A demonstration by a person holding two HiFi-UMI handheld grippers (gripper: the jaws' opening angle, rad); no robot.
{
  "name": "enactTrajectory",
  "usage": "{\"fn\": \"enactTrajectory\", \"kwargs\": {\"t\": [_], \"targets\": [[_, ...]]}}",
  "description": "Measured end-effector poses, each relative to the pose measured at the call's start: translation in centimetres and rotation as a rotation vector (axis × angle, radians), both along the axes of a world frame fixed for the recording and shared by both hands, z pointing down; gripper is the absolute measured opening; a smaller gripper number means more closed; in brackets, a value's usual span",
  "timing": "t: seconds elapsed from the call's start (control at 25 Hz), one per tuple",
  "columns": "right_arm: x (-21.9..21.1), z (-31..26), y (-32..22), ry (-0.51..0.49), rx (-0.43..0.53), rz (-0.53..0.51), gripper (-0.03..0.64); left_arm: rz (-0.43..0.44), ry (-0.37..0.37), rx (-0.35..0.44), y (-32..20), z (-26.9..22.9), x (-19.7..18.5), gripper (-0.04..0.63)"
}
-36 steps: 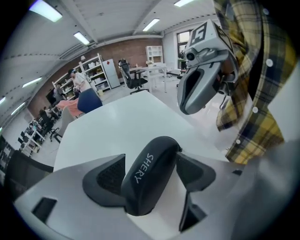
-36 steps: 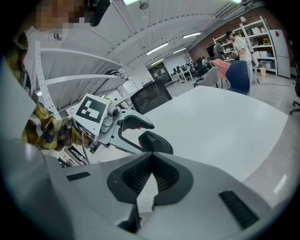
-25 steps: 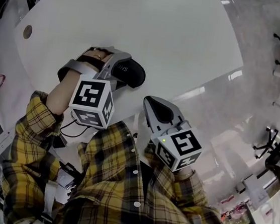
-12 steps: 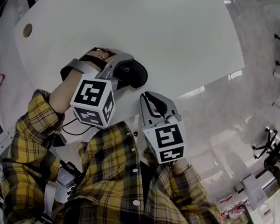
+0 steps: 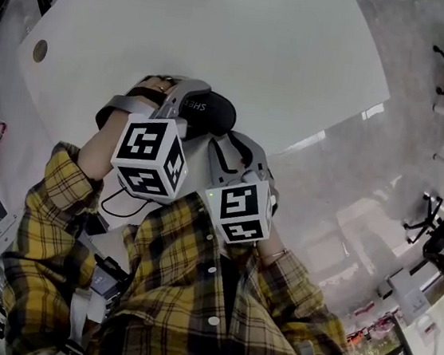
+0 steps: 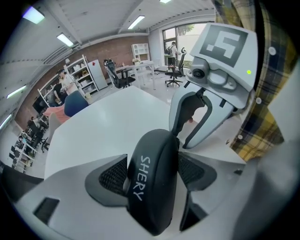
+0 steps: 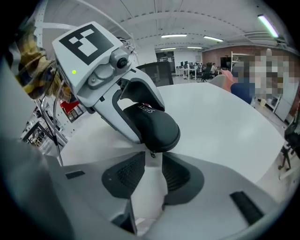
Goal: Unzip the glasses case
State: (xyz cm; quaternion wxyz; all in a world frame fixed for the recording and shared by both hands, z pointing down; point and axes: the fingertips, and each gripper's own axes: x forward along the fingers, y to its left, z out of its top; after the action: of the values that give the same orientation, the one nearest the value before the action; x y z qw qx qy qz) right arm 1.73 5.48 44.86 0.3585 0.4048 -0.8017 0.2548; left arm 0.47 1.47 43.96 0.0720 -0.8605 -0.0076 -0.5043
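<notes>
The left gripper (image 6: 152, 158) has its fingers (image 6: 111, 174) closed on the glasses case (image 6: 151, 187), one against each side of its middle. It holds the case at the near edge of the white worktop (image 5: 247, 39), close to the person's chest; whether the case rests on the worktop I cannot tell. The right gripper (image 7: 152, 157) has its fingers (image 7: 127, 174) set to a narrow gap. The small zip pull (image 7: 151, 153) hangs from the rounded end of the case, right at the mouth of that gap, and looks not yet pinched.

The step in hand is catching that pull. The tab is tiny and dangles loose, so the right fingers should probably slide a little further on, until it lies between the ribbed pads, and then close firmly. The draw should then follow the seam around the curve instead of tugging straight away from the case. The left gripper must hold firm against that draw. Its fingers may lie across the zip's path, so it may have to take a new hold partway.

The case is a black, smooth oval shell with white lettering, "SHERY", on one side. It looks stiff enough to keep its shape under the clamp, and the zip seems fully closed where it shows.
</notes>
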Motion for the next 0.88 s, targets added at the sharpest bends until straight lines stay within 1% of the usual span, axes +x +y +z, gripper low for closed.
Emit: {"fn": "enactTrajectory", "kwargs": {"t": [0.12,0.24,0.44,0.48,0.52,0.56,0.6,0.88], "targets": [[0.1,0.2,-0.3,0.023,0.019,0.029,0.091,-0.022,0.002,-0.013,0.0,0.1,0.1,0.345],[0.3,0.6,-0.4,0.074,0.042,0.033,0.091,-0.039,-0.001,-0.018,0.1,0.1,0.1,0.345],[0.3,0.7,-0.6,0.113,0.063,0.058,0.086,-0.049,0.008,-0.003,0.1,0.2,0.1,0.345],[0.5,0.7,-0.6,0.122,0.069,0.063,0.078,-0.051,0.008,-0.002,0.1,0.2,0.2,0.345],[0.7,0.7,-0.6,0.138,0.078,0.063,0.042,-0.053,0.009,-0.003,0.1,0.2,0.3,0.345],[0.9,0.6,-0.6,0.156,0.090,0.059,0.021,-0.055,0.011,-0.005,0.1,0.2,0.3,0.345],[0.9,0.6,-0.6,0.170,0.099,0.053,0.021,-0.057,0.014,-0.005,0.1,0.2,0.3,0.345],[1.2,0.5,0.0,0.151,0.108,0.038,0.020,-0.064,0.023,0.006,0.3,0.6,0.3,0.345]]}}
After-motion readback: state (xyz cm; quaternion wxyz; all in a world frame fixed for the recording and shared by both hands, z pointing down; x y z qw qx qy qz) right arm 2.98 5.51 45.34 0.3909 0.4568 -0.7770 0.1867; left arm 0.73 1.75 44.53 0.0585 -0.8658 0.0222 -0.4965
